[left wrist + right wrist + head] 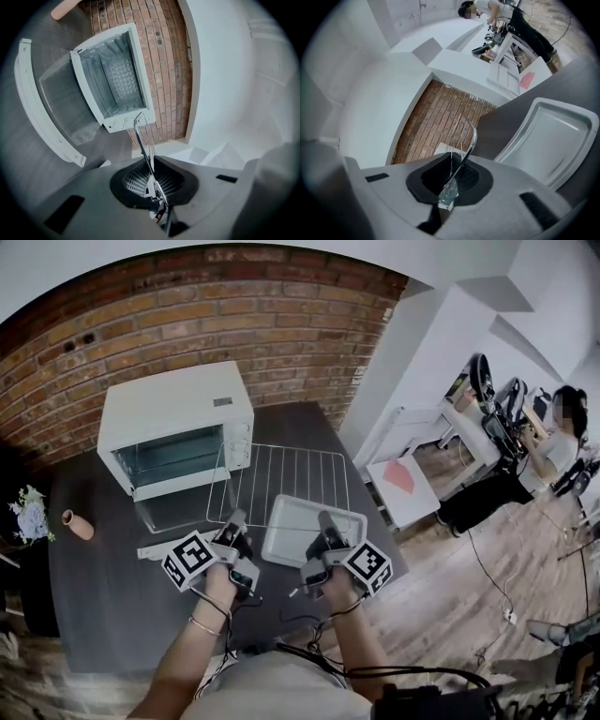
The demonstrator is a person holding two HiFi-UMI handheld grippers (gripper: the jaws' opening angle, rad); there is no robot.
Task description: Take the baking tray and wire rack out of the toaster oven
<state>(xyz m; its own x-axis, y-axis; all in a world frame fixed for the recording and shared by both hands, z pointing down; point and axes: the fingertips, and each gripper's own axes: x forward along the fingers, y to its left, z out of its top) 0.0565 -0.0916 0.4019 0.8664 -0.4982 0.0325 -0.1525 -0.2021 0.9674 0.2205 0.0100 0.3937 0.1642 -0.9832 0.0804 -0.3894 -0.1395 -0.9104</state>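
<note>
The wire rack (281,479) sits level just in front of the toaster oven (173,423), which stands at the tabletop's (112,596) left rear with its door folded down. The left gripper (234,524) has its jaws almost together, pinching the rack's near edge at the left, and the right gripper (325,521) has its jaws fully together on the same edge at the right. The baking tray (302,529) lies on the tabletop near its front right edge, partly under the rack.
</note>
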